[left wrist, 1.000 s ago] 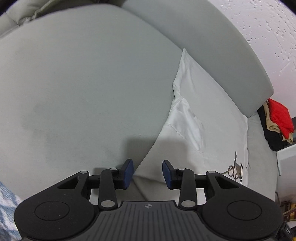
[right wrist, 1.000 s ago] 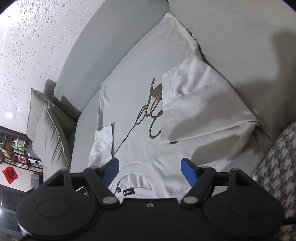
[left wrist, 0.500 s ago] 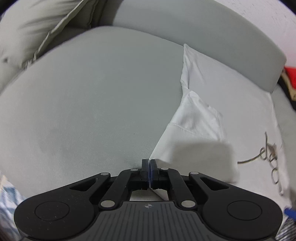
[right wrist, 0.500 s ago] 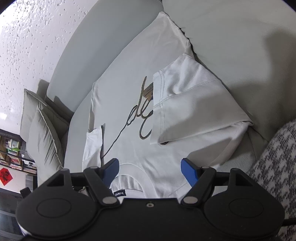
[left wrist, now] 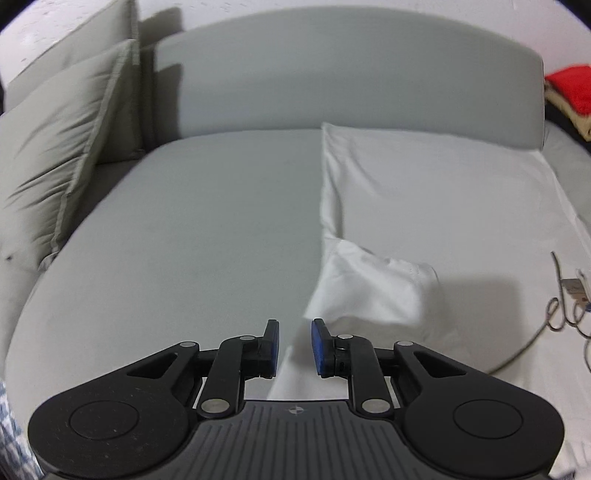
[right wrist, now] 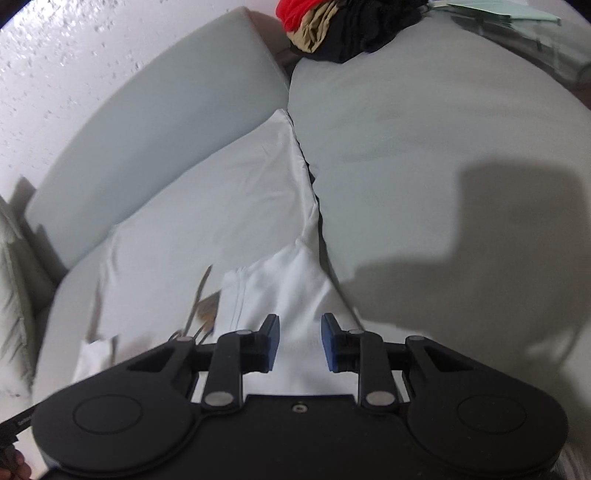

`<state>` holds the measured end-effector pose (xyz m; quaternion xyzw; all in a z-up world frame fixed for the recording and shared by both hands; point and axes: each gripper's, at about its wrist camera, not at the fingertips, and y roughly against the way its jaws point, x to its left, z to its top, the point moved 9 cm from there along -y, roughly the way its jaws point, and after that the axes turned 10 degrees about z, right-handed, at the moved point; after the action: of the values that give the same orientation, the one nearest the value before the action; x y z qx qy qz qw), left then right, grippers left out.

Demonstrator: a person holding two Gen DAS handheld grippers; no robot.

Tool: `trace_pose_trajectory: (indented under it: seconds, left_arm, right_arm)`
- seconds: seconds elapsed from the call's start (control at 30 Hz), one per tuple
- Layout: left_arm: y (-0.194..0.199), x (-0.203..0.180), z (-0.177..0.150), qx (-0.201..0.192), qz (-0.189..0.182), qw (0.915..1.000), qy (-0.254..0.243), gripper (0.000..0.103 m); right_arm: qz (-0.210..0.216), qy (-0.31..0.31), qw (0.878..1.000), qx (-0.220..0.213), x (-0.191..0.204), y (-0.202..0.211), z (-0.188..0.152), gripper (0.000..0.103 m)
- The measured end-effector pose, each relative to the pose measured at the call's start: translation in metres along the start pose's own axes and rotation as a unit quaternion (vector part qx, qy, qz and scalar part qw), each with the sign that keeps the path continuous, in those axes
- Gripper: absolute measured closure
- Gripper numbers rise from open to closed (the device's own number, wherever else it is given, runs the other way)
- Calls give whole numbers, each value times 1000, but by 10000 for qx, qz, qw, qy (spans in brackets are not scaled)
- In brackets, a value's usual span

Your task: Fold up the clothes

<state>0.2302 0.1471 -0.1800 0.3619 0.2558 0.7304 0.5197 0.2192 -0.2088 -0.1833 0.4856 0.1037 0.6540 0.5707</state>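
Note:
A white T-shirt (left wrist: pixel 443 206) with a dark script print lies flat on the grey sofa seat (left wrist: pixel 192 236). One sleeve (left wrist: pixel 373 291) is folded in over the body. My left gripper (left wrist: pixel 294 347) is open and empty, low at the shirt's left edge near that sleeve. In the right wrist view the shirt (right wrist: pixel 221 221) lies along the seam between two seat cushions, its other sleeve (right wrist: pixel 284 284) folded in over the print. My right gripper (right wrist: pixel 300 341) is open and empty, just above that folded sleeve.
Grey pillows (left wrist: pixel 55 155) stand at the sofa's left end. A curved backrest (left wrist: pixel 332 77) runs behind the shirt. A pile of red, tan and black clothes (right wrist: pixel 325 26) lies past the backrest's end. A wide grey cushion (right wrist: pixel 443 166) spreads right of the shirt.
My left gripper shut at the shirt's edge half a second ago and is now open again. My right gripper narrowed and moved right, down over the folded sleeve.

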Motion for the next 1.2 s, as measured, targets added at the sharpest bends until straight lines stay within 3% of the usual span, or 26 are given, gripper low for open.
trace_pose_trajectory:
  seconds: [0.13, 0.2, 0.3, 0.47, 0.6, 0.73, 0.8, 0.9, 1.07, 1.13, 1.2]
  left_arm:
    - [-21, -1, -10, 350, 221, 9990, -139, 72]
    - [-14, 9, -16, 358, 246, 9991, -24, 72]
    - [6, 24, -32, 208, 274, 9994, -75, 72]
    - [45, 37, -50, -148, 71, 9998, 124, 74]
    - [52, 16, -44, -252, -48, 9997, 13, 74]
    - [43, -16, -53, 32, -184, 9993, -326, 74]
    - [47, -23, -63, 18, 7, 9983, -580, 74]
    - [70, -24, -81, -42, -92, 9958, -908, 81]
    - [101, -38, -89, -278, -558, 9944, -853, 81]
    - [113, -44, -91, -383, -737, 9933, -809, 80]
    - [121, -52, -93, -450, -875, 9919, -805, 79]
  right_arm:
    - [-470, 469, 9977, 157, -5, -26, -1, 74]
    - [-757, 769, 9939, 204, -8, -28, -6, 63]
    - [-938, 596, 9933, 324, -15, -4, -22, 64]
    - [-589, 362, 9973, 264, -16, 43, -38, 63]
    - [-147, 136, 9994, 270, 2, 52, -37, 59]
    - [273, 546, 9965, 569, 37, 26, -51, 60]
    - [210, 828, 9934, 766, 43, 17, -70, 60]
    - [8, 1439, 9856, 888, 54, 32, -94, 59]
    - [315, 1514, 9815, 1125, 61, 67, -114, 60]
    - [607, 1451, 9820, 1048, 69, 73, -109, 64]
    - [765, 1512, 9808, 962, 81, 70, -105, 81]
